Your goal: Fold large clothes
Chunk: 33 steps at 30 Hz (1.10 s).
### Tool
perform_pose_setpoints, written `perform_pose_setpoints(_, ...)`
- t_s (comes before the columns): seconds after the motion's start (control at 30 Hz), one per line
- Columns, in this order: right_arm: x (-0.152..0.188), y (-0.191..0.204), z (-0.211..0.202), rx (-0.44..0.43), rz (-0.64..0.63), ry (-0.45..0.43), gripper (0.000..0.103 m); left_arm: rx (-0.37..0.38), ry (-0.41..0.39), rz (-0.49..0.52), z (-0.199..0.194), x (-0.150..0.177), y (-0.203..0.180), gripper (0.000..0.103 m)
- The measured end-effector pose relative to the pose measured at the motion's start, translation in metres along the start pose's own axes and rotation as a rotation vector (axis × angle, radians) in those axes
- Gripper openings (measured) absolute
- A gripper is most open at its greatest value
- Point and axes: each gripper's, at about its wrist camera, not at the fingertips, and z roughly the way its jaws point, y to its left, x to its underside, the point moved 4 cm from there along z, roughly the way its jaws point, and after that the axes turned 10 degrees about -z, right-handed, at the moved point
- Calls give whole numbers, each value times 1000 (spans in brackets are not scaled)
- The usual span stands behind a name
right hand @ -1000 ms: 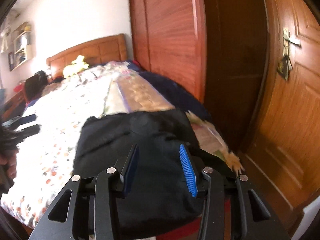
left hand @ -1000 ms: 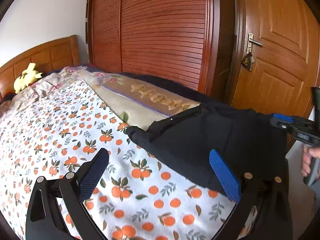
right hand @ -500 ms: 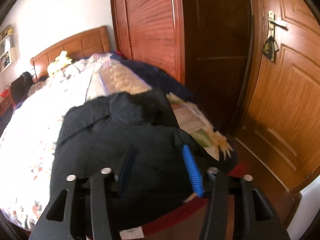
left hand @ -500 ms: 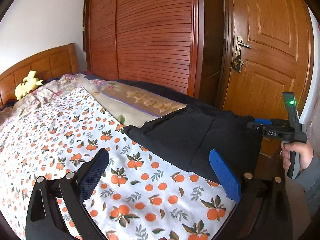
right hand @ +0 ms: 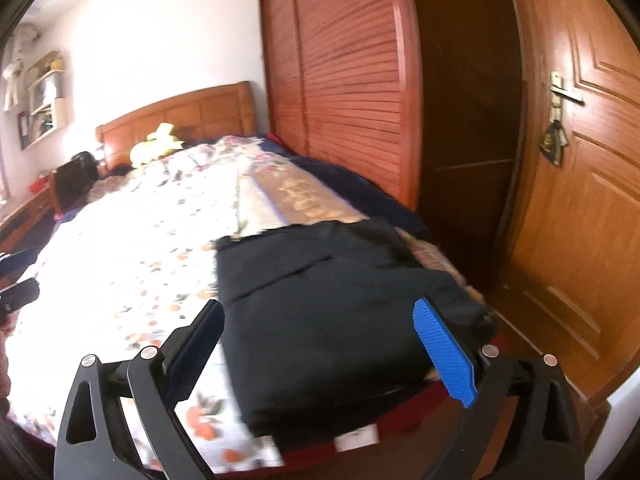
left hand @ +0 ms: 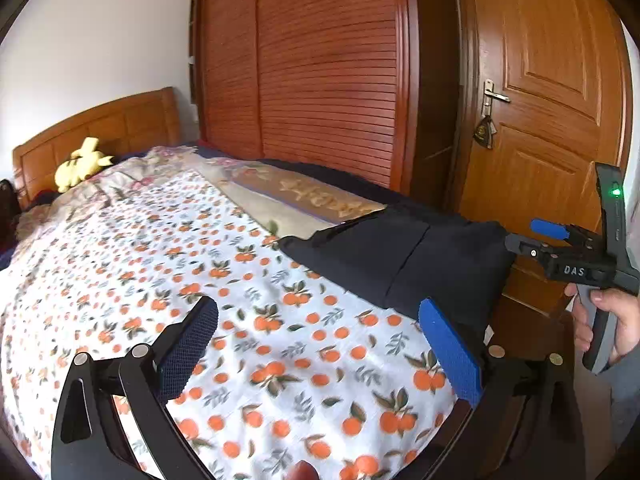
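The folded black garment [right hand: 328, 312] lies at the bed's [left hand: 200, 280] foot corner. The left gripper [left hand: 320, 344] and right gripper [right hand: 320, 344] both hover, fingers apart and empty.

A folded black garment [right hand: 332, 312] is seen on the bed [right hand: 132, 248], between the wide-spread fingers [right hand: 444, 352].

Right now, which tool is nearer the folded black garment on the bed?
Right. The right tool hangs open directly over the folded black garment; the left tool is open above the orange-print sheet beside it.
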Motion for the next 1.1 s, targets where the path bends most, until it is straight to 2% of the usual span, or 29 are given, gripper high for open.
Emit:
perform_pose_setpoints(0.13, -4, 41, -7, -67, -27, -24, 96, -36, -16, -26, -24, 8, 17, 101)
perform_pose_setpoints(0.3, -3, 86, -14, -136, -57, -42, 96, -121, -38, -58, -56, 21, 41, 101)
perform_pose_setpoints(0.47, 2, 125, -19, -179, -95, -45, 96, -156, -47, -112, -90, 39, 67, 101)
perform_pose_setpoints(0.8, 14, 205, -49, -279, -174, -83, 96, -287, -55, -213, -156, 81, 119, 101)
perform_pose_setpoints(1.1, 22, 254, -67, -365, -210, -99, 96, -411, -83, -271, -214, 119, 155, 101)
